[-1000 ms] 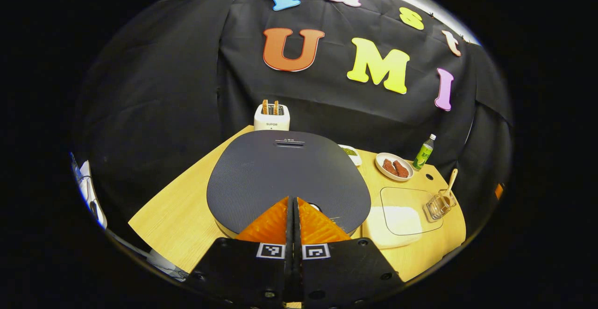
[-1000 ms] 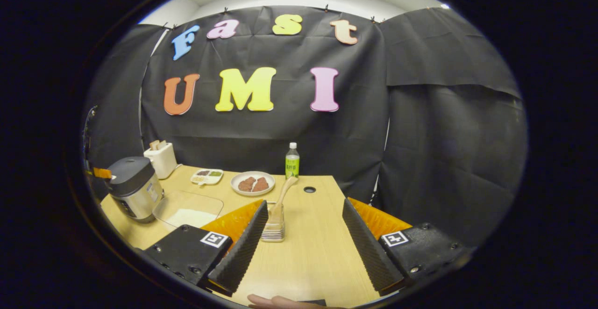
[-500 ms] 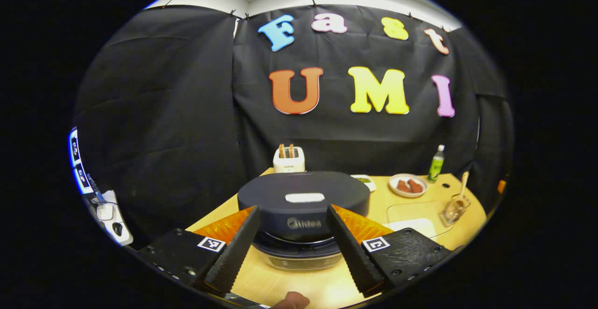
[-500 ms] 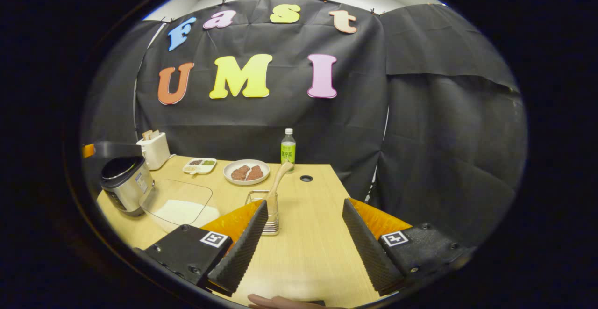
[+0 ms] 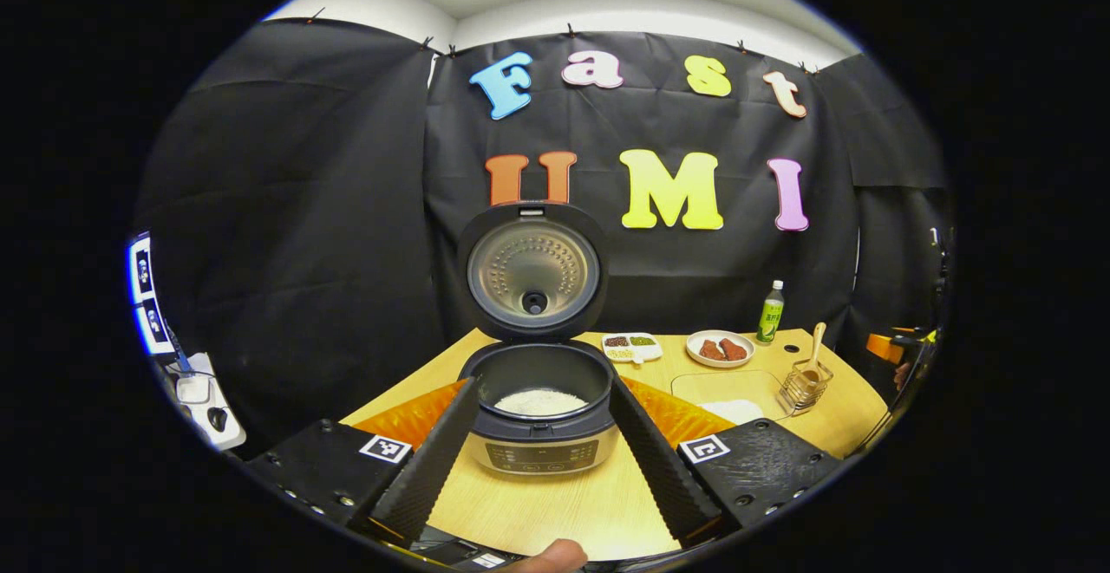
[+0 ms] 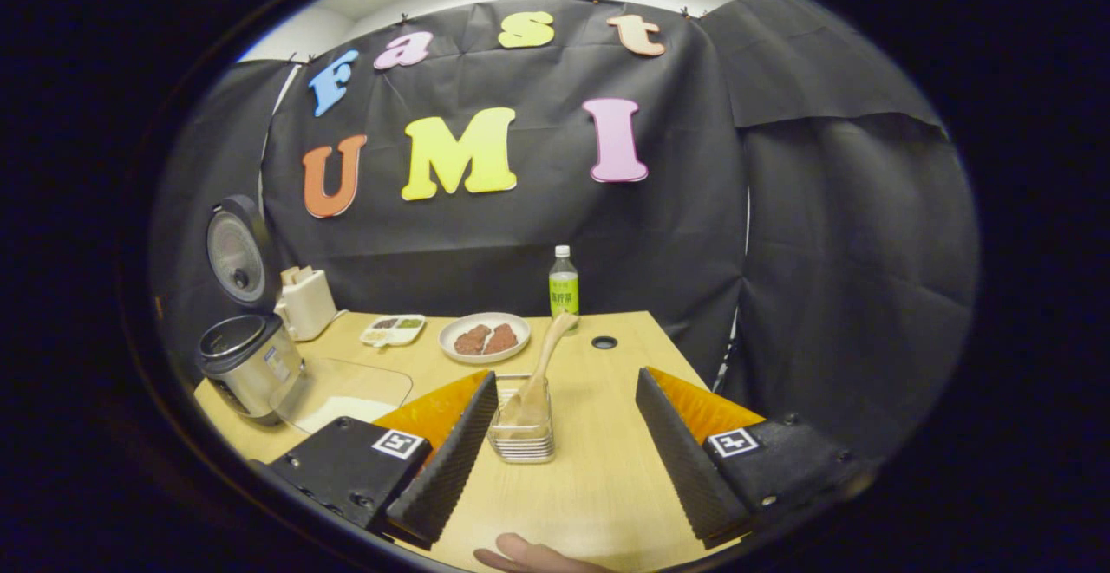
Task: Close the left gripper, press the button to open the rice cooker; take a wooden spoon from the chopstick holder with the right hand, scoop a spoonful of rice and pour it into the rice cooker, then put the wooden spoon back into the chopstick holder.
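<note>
On the wooden surface [image 6: 598,469], the spread right gripper [image 6: 559,447] should straddle the wooden spoon [image 6: 546,361] above the chopstick holder [image 6: 520,430], pinching squarely.

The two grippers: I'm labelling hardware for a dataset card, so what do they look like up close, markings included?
The left gripper and the right gripper look alike: two long wedge-shaped fingers with finely ribbed inner faces, each mounted on a flat black plate with visible screws. Every plate carries a small square black-and-white marker near the finger's base. No cables or sleeves are visible; a fingertip peeks in at the bottom edge of each view.
</note>
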A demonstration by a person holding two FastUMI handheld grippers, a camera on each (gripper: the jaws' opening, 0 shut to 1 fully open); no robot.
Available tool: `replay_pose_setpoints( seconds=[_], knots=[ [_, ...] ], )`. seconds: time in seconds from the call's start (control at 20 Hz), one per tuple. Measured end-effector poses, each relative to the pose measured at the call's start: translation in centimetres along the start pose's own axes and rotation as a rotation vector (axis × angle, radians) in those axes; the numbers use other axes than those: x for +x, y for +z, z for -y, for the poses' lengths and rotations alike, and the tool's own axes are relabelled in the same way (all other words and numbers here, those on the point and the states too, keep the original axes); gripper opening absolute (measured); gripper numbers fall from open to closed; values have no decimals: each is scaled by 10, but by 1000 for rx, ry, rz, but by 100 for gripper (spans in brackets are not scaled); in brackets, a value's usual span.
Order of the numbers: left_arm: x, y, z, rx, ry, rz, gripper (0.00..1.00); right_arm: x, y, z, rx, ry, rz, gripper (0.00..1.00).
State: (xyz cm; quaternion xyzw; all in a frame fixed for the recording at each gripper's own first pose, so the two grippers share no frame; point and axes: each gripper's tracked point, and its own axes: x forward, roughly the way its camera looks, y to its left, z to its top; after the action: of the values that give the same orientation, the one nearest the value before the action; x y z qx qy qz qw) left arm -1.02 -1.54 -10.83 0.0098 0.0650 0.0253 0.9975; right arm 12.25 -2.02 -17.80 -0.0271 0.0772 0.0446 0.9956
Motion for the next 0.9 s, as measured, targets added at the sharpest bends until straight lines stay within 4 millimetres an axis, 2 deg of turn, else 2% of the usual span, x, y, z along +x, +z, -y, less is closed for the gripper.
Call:
replay_pose_setpoints(
  seconds=[0.05,0.2,0.35,0.4,0.45,0.5,0.6,0.65,0.7,0.75,0.85,0.9],
  knots=[
    [-9,-3,7,-3,-24,18,97,10,5,-1,8,11,29,100],
    [-29,-6,11,-30,-46,53,97,52,-12,-3,-21,23,-4,100],
    [-45,3,16,-37,-67,104,97,87,-13,-5,-7,40,-9,100],
    [-48,1,18,-28,-80,96,97,98,-19,-6,26,51,-29,94],
    [-51,-4,15,-24,-76,88,97,110,-25,-10,45,66,-61,100],
    [-54,-6,10,-19,-60,87,97,123,-30,-11,65,75,-84,94],
    [-54,-13,2,-1,-36,85,97,146,-36,-14,114,93,-131,92],
    [-53,-16,-4,6,-18,83,97,158,-39,-17,135,107,-153,98],
    [-51,-17,-9,15,0,78,97,168,-46,-21,160,132,-183,79],
    [-48,-19,-13,28,18,75,97,175,-54,-30,191,170,-214,72],
    [-44,-22,-17,63,38,65,100,189,-65,-30,204,163,-281,66],
    [-42,-25,-16,84,37,55,97,195,-69,-31,205,167,-304,59]
  ],
)
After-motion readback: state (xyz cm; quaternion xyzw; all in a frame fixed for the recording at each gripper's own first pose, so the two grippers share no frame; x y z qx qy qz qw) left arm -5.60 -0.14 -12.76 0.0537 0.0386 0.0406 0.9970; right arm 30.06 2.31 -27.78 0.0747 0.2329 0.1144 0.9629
